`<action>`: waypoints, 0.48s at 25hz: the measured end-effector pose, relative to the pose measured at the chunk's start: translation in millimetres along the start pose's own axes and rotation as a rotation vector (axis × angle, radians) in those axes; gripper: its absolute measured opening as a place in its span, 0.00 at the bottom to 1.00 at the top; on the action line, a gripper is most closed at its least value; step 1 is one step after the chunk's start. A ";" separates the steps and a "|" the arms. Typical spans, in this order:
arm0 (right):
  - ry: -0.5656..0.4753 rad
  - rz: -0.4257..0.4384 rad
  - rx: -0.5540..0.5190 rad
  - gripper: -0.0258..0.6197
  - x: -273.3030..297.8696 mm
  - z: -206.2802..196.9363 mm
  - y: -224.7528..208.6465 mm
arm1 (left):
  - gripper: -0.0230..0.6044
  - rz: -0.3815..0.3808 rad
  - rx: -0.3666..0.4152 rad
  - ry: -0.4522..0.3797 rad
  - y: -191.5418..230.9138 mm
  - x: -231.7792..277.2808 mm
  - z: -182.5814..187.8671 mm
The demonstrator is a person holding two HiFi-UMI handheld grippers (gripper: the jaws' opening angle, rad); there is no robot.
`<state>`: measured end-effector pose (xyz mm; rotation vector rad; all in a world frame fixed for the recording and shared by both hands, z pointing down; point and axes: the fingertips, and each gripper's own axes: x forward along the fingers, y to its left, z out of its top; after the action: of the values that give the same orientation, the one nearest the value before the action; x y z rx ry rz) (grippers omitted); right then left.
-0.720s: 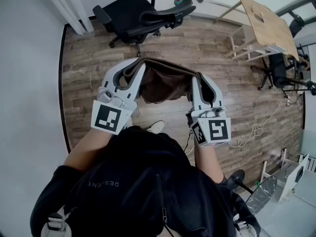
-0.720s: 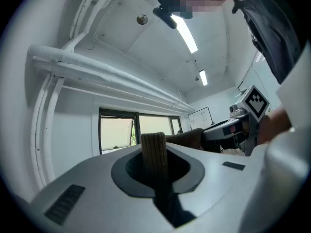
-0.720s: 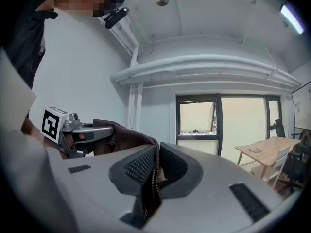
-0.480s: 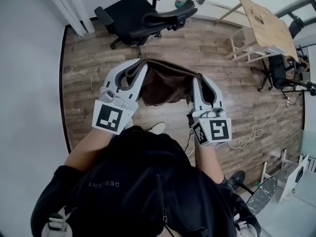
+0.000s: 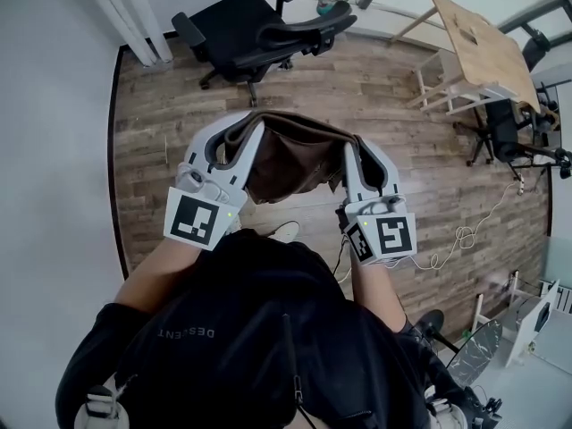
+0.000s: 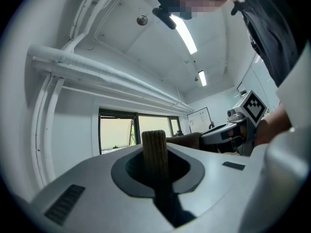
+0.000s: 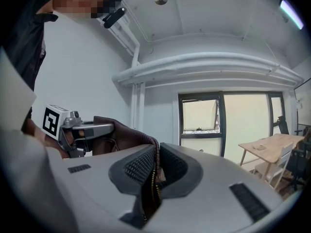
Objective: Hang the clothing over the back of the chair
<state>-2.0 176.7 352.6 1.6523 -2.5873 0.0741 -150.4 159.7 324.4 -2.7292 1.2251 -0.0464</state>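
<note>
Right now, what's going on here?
A person holds a brown garment stretched between two handheld grippers. The left claw is shut on a ribbed edge of it, the right claw on an edge with a zipper. The garment hangs above the wood floor. The black office chair stands farther ahead, apart from it, so nothing is draped over its back yet.
</note>
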 end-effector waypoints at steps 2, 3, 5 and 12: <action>0.001 0.002 -0.001 0.11 -2.4 -1.4 -1.4 | 0.11 -0.001 0.006 0.001 -3.4 -0.6 -0.2; 0.002 0.004 -0.001 0.11 -4.0 -1.7 -2.4 | 0.11 -0.002 0.006 0.001 -5.5 -0.6 0.2; 0.003 0.008 -0.004 0.11 -8.2 -1.2 -4.6 | 0.11 -0.003 0.006 0.004 -10.3 -1.1 1.4; -0.009 0.013 -0.014 0.11 -23.9 -0.6 -14.0 | 0.11 -0.002 0.007 0.017 -28.8 -0.1 0.9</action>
<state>20.7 192.5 351.2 1.6349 -2.5988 0.0489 -129.1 178.7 327.8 -2.7301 1.2247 -0.0744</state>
